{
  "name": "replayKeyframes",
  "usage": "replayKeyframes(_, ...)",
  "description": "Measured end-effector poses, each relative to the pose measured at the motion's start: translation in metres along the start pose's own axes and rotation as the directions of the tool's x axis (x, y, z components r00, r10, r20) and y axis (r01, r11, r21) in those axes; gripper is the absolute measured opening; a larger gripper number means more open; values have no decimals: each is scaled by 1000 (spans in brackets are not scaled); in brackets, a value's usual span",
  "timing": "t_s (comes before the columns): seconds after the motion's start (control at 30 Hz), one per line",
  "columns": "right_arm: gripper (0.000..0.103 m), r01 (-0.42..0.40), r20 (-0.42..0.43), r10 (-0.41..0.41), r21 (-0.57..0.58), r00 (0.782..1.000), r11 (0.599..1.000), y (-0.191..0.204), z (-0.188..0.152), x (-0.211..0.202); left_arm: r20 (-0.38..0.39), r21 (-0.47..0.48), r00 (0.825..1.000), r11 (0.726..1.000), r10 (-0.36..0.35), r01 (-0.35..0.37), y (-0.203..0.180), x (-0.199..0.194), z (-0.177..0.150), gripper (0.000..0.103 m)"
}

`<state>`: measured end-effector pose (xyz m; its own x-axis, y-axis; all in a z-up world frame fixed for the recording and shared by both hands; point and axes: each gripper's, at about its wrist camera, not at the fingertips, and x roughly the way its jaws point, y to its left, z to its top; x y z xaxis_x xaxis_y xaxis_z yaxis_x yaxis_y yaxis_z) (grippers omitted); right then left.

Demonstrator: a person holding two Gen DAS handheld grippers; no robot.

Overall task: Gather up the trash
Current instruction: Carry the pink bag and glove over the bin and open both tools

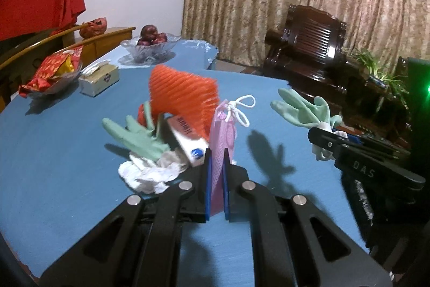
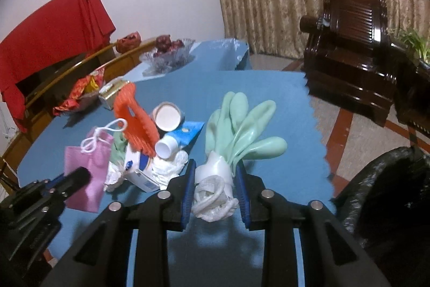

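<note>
Pinching: left tongs (image 1: 217,156) nearly closed on pink mesh pouch (image 1: 222,131) | right tongs (image 2: 216,168) clamped on green glove (image 2: 242,123)

The left gripper (image 1: 217,155) is clamped on a pink mesh drawstring bag (image 1: 221,131), held upright above the blue table (image 1: 53,166). Beyond it lie a green rubber glove (image 1: 134,136), crumpled white paper (image 1: 150,171) and orange netting (image 1: 182,96). At right, the right gripper (image 1: 322,141) grips another green glove (image 1: 301,106).

A matt blue cloth is spread over the table (image 1: 67,152). The pink pouch (image 1: 223,125) is made of fine mesh, with a white cord. The green glove (image 2: 242,125) looks like smooth rubber. The fruit bowl (image 1: 150,50) is cut glass; the armchair (image 2: 349,50) is glossy dark wood.
</note>
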<state>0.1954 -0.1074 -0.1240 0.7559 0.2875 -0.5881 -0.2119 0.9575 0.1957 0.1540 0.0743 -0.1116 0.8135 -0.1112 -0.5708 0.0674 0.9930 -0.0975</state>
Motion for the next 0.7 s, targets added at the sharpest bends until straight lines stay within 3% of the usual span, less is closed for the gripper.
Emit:
replayKeyframes(0.33, 29, 47, 90, -48, 14, 995, 999, -21, 14, -55, 33, 43, 996, 996, -78, 76, -40, -11, 14, 6)
replayKeyframes(0.7, 29, 159, 123, -166, 68, 978, 985, -73, 0, -111, 29, 109, 979, 975, -200, 196, -103, -17, 18, 6)
